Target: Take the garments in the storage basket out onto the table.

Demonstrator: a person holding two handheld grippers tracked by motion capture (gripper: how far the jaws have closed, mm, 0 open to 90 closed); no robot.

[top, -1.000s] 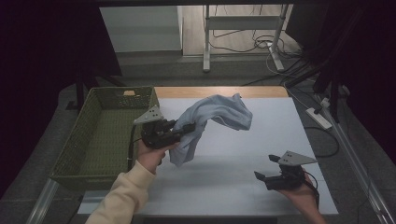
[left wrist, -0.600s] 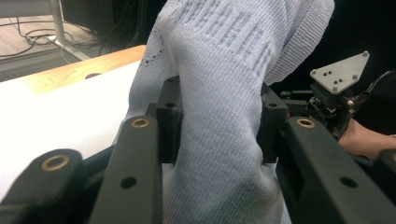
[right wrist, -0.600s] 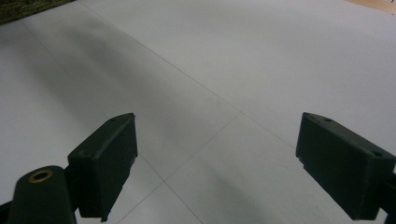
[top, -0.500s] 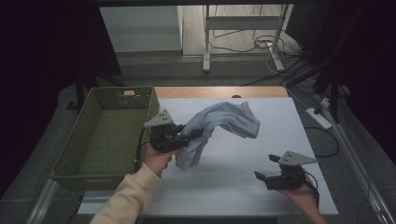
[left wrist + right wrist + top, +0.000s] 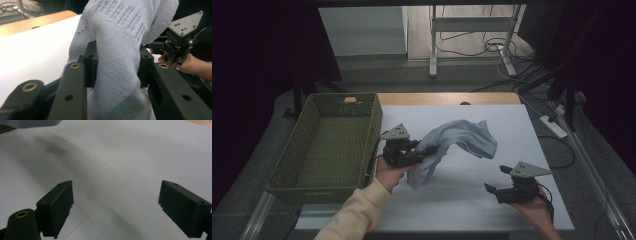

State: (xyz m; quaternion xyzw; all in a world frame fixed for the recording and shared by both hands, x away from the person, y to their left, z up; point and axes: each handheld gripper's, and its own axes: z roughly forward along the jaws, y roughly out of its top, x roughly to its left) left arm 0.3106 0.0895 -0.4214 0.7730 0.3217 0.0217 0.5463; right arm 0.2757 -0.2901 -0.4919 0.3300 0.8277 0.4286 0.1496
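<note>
On the white table (image 5: 512, 125), near its left edge, the left gripper (image 5: 424, 152) is pinching a pale blue knitted cloth (image 5: 462, 140), its jaws pressed into a bunched fold of it. In the left gripper view the cloth (image 5: 117, 62) is bulging between the two black pads and hanging down below them. From the grip the cloth is arching up and to the right, its far end drooping toward the middle of the table, while a shorter tail is hanging down just in front of the left hand (image 5: 389, 172). The right gripper (image 5: 498, 181) is resting low near the front right corner, well apart from the cloth, its jaws spread wide with nothing between them; the right gripper view is showing bare white tabletop (image 5: 125, 157) between the two pads. Open room is lying across the back half and the right side of the table, and between the two grippers along the front edge. A strip of bare wood (image 5: 447, 98) is running along the far edge. Just beside the table's left edge a green woven basket (image 5: 287, 155) is sitting, close to the left gripper, with only a small pale tag (image 5: 350, 99) showing at its far wall.
</note>
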